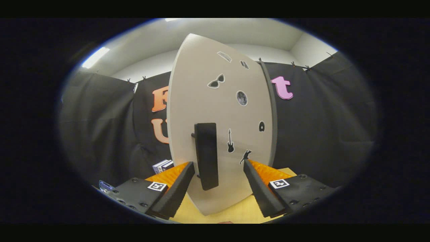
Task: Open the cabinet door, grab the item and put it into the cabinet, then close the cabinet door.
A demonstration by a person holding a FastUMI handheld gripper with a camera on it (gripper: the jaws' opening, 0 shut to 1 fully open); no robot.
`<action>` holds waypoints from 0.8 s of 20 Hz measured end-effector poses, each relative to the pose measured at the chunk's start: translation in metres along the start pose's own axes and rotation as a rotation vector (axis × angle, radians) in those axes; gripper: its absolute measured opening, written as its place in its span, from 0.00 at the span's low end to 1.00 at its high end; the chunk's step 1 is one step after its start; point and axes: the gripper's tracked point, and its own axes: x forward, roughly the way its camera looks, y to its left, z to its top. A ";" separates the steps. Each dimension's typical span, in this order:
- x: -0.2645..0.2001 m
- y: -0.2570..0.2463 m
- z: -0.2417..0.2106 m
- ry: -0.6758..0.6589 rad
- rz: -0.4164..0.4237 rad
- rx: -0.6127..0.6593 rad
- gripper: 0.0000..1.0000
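A light grey cabinet door point(215, 111) with several small black stickers stands upright just ahead of my fingers. A black vertical bar handle point(206, 154) is mounted on its lower left part. My gripper point(219, 164) is open, and the handle hangs in the gap between the fingers, closer to the left fingertip point(188, 168). Neither finger presses on the handle. The right fingertip point(250, 166) is close to the door face. The door's dark right edge point(273, 111) is visible.
The cabinet stands on a yellow tabletop point(235, 215). A small stack of books or boxes point(162, 165) sits to the left behind the left finger. A dark flat object point(106, 185) lies further left. Black cloth walls surround the booth.
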 end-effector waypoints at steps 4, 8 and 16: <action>0.002 0.013 0.007 -0.017 0.046 -0.006 0.94; 0.011 0.010 0.009 -0.014 0.067 -0.006 0.95; 0.082 0.024 -0.003 0.025 0.090 0.003 0.95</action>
